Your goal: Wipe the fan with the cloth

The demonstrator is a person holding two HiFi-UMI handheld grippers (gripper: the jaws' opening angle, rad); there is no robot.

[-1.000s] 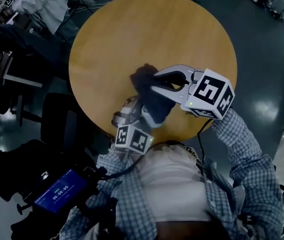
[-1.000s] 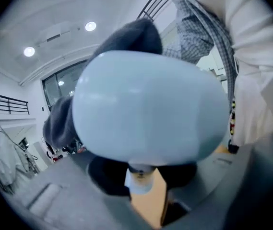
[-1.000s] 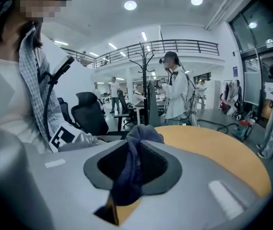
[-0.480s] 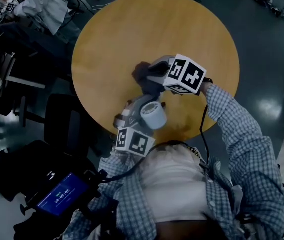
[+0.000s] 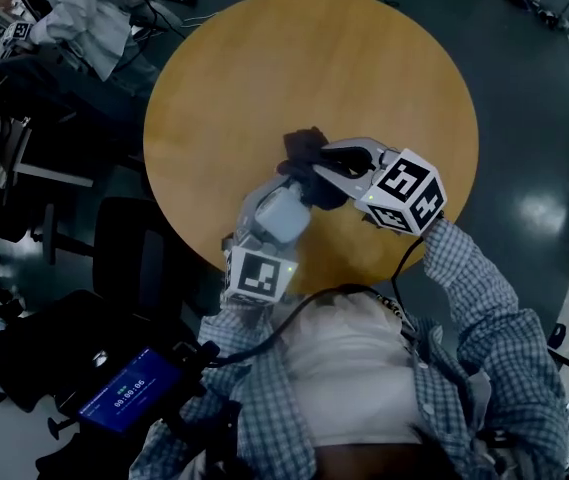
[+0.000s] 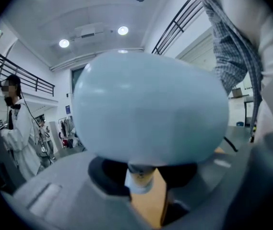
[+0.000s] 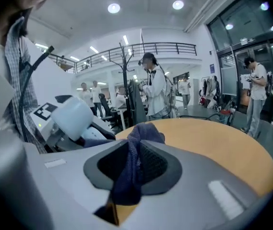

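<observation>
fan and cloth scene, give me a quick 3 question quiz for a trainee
1. True or false: the cloth lies loose on the table.
2. Which gripper holds the fan: A left, B right, C neither?
3. Fill in: the table top is ___ in shape.

Key: 1 false, the right gripper clamps it; 2 A, the left gripper grips it by its stem; 3 round.

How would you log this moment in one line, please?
left tongs: shut on fan | right tongs: shut on cloth | cloth beside fan, above table
</observation>
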